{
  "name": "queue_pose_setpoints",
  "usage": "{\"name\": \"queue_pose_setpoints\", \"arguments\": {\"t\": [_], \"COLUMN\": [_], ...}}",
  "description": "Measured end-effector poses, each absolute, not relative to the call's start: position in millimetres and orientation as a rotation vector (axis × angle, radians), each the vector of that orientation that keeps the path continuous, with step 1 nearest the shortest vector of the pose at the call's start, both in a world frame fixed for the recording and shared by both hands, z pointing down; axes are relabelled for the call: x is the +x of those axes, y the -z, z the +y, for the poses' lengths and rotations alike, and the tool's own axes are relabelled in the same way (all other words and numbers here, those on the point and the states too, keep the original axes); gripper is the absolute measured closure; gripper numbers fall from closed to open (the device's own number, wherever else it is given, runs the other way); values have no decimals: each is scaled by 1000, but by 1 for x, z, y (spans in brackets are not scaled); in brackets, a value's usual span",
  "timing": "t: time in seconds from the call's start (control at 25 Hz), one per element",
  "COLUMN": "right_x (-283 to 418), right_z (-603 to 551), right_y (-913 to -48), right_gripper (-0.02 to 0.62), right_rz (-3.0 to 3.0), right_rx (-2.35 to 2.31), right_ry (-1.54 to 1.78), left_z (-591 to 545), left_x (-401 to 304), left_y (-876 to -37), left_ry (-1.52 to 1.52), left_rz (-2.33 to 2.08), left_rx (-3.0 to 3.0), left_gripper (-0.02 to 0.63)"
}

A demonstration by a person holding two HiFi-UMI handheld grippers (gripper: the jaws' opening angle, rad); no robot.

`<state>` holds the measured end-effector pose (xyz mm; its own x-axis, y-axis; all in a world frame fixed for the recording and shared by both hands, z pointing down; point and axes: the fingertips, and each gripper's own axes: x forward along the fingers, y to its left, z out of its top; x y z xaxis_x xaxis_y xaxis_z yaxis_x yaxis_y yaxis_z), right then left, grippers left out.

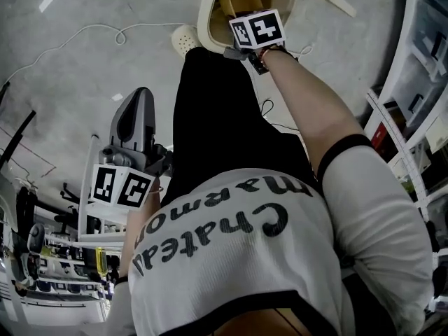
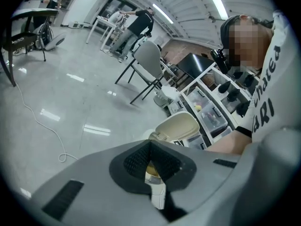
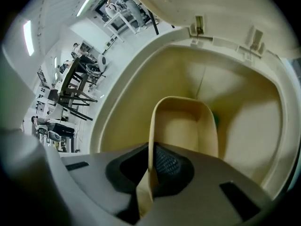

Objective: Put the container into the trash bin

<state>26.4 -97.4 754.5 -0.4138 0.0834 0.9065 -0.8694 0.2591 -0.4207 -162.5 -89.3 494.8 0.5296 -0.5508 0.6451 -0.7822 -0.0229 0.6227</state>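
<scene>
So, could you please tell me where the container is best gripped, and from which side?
Take the container by its thin side wall, one jaw inside and one outside, coming in over the rim. It is an open tray, likely too broad to span, but the wall is thin and flat. The right gripper is shut on it that way, above the bin.

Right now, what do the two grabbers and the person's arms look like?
The left gripper and the right gripper are smooth grey plastic, with black bumpy pads inside. Each carries a white cube printed with black square markers. The person's shirt is white with black lettering, and its short sleeve ends in a black band.
</scene>
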Motion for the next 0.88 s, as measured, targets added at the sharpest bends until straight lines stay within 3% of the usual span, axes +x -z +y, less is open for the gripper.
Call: {"name": "queue_pose_setpoints", "arguments": {"t": [0.88], "right_x": [27], "right_z": [-107], "right_y": [-857], "right_gripper": [563], "right_rz": [-1569], "right_rx": [687], "right_ry": [-1290], "left_z": [-62], "left_x": [-184], "left_y": [-554], "left_ry": [-291], "left_rz": [-1192], "left_rx": [1655], "left_gripper": [583]}}
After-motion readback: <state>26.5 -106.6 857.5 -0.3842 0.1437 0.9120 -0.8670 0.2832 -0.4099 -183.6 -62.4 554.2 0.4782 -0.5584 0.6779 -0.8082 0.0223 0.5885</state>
